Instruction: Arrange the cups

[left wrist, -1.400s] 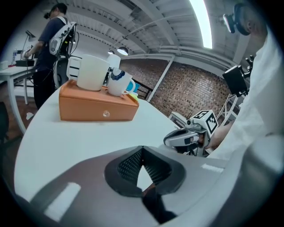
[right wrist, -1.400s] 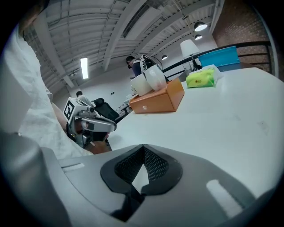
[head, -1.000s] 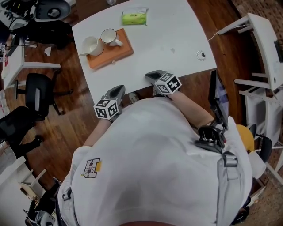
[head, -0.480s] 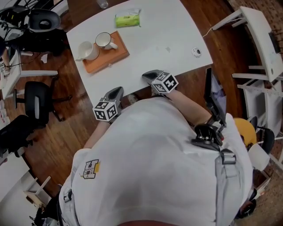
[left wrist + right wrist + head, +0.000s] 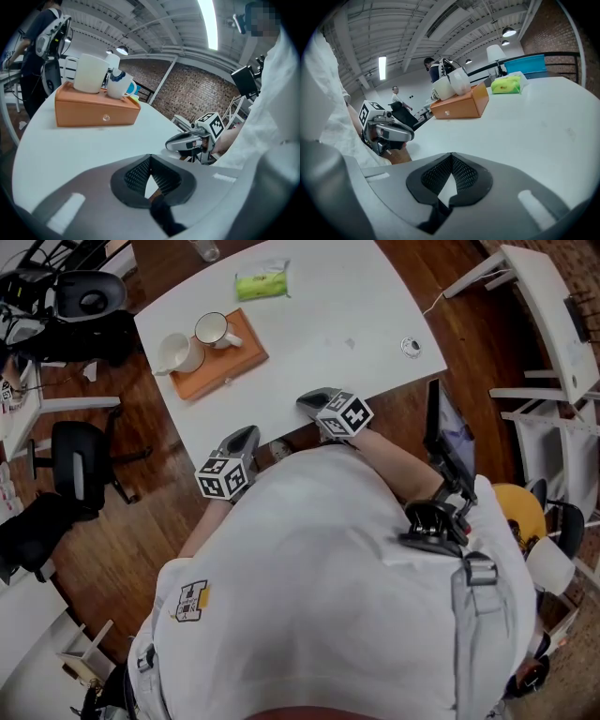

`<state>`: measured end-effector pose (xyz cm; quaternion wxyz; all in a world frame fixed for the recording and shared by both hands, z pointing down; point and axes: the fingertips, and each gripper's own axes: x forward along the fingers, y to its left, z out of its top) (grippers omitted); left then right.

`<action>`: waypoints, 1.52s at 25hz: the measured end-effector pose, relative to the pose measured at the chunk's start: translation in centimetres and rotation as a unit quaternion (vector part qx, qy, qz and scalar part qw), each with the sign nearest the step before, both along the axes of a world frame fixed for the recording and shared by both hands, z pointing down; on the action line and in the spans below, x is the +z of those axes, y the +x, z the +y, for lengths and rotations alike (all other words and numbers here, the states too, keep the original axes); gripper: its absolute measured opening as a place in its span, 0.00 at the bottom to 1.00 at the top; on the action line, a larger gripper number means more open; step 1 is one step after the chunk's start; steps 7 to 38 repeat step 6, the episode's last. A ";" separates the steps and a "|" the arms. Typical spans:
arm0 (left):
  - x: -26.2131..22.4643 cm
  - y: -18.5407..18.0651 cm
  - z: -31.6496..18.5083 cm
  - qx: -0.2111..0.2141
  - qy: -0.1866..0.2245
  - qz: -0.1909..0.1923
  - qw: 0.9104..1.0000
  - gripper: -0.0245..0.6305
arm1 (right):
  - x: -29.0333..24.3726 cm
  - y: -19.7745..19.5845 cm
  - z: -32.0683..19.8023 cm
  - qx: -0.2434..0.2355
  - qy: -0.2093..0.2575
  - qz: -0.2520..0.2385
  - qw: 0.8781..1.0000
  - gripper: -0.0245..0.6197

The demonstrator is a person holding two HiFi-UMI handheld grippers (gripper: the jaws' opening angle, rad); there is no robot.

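Observation:
Two white cups stand on an orange box (image 5: pixel 225 357) at the table's far left: one cup (image 5: pixel 173 352) at the box's left end, the other cup (image 5: pixel 214 329) with a dark rim beside it. The same cups (image 5: pixel 91 72) (image 5: pixel 452 84) show on the box (image 5: pixel 93 112) (image 5: pixel 459 107) in both gripper views. My left gripper (image 5: pixel 246 435) hovers at the table's near edge, shut and empty. Over the near edge to its right, my right gripper (image 5: pixel 309 399) is shut with nothing in it. Both are well short of the box.
A green packet (image 5: pixel 261 283) lies at the table's far side, and a small round object (image 5: pixel 410 346) sits near the right edge of the white table (image 5: pixel 328 315). Chairs (image 5: pixel 80 460) and white furniture (image 5: pixel 553 324) stand around on the wooden floor.
The grippers have held still at the table's near edge. Only the head view has shifted, so the table and box sit slightly further up and left.

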<state>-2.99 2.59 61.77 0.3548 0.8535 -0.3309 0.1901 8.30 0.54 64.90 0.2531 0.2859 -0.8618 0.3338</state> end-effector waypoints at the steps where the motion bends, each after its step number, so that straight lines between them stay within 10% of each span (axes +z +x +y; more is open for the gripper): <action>1: 0.0 0.0 0.0 0.000 0.000 0.000 1.000 0.04 | 0.0 0.0 0.0 0.000 0.000 0.000 1.000 0.04; 38: 0.0 0.0 0.2 -0.002 0.001 -0.001 1.000 0.04 | -0.1 0.0 0.1 -0.003 0.003 0.002 1.000 0.04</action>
